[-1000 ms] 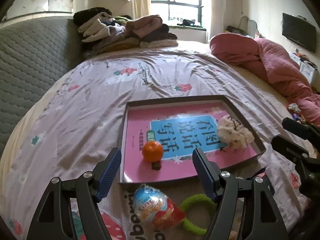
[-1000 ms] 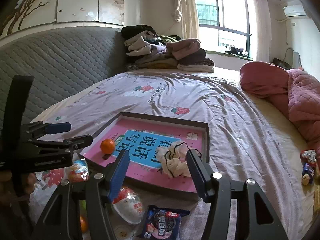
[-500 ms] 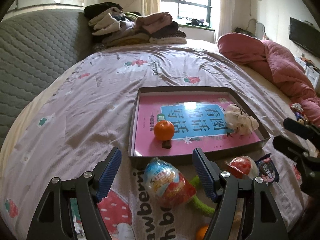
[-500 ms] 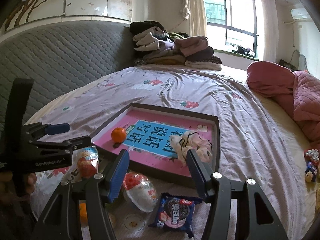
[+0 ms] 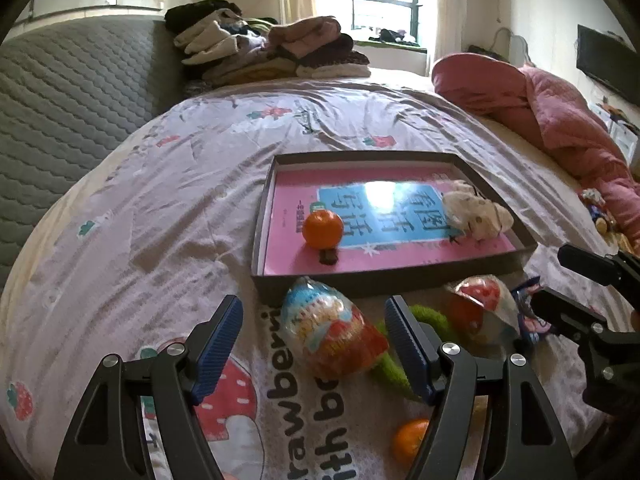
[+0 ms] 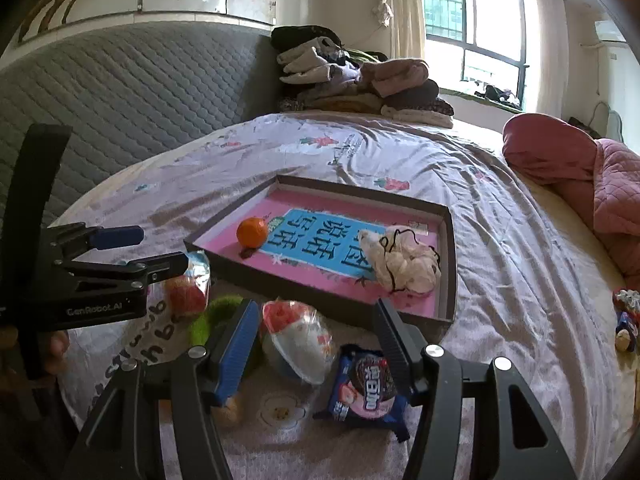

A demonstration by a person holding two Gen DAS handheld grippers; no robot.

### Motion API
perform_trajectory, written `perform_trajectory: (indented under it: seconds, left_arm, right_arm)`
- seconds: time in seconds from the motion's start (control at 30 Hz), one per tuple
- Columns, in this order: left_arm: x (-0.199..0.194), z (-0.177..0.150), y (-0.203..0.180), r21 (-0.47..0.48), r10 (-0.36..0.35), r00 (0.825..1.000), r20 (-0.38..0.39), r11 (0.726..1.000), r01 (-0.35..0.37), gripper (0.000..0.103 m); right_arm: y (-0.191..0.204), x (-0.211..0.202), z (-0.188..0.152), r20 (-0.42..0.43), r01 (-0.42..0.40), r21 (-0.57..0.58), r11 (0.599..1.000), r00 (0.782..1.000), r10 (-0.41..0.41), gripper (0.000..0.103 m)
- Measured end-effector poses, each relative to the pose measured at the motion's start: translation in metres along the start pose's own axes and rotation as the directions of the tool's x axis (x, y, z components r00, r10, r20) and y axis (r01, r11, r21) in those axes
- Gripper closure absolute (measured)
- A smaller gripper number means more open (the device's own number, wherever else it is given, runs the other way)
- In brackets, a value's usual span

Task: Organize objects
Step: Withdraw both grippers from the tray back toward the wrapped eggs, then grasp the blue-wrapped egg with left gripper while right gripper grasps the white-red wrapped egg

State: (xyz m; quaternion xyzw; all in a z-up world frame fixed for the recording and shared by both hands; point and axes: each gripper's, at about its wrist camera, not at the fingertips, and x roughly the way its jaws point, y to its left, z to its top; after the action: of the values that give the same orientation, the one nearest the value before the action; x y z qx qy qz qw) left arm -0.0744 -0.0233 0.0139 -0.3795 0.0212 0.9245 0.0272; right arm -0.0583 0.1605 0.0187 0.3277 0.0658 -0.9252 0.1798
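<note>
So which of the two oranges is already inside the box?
The orange resting on the pink book in the box is inside. The other orange lies outside on the bedsheet, partly hidden behind the left gripper's right finger.

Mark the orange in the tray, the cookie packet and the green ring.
orange (image 5: pixel 322 229), left wrist view, middle of its peel.
cookie packet (image 6: pixel 366 388), right wrist view, centre of wrapper.
green ring (image 6: pixel 218 312), right wrist view, fuzzy upper arc.

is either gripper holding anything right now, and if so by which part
Nothing is held. The left gripper is open around the egg toy without touching it; the right gripper is open over the second egg.
</note>
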Motion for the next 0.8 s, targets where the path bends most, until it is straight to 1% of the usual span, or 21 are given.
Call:
perform_trajectory:
  seconds: [0.2, 0.47, 0.8]
  left_arm:
    - [0.0, -0.011, -0.001, -0.002, -0.004, 1.0, -0.022, 1.0, 0.004, 0.028]
    - [0.003, -0.022, 0.002, -0.011, -0.004, 0.999, -0.048, 1.0, 0.004, 0.028]
    - [0.013, -0.026, 0.007, -0.032, 0.003, 0.997, -0.08, 0.999, -0.005, 0.028]
  right_arm:
    - [0.004, 0.002, -0.008, -0.025, -0.001, -0.014, 1.0, 1.0, 0.001, 0.044]
    - [0.006, 0.004, -0.015, -0.038, 0.0, -0.02, 1.0, 0.999, -0.001, 0.044]
    - [0.009, 0.01, -0.017, -0.056, 0.001, -0.029, 1.0, 0.998, -0.003, 0.044]
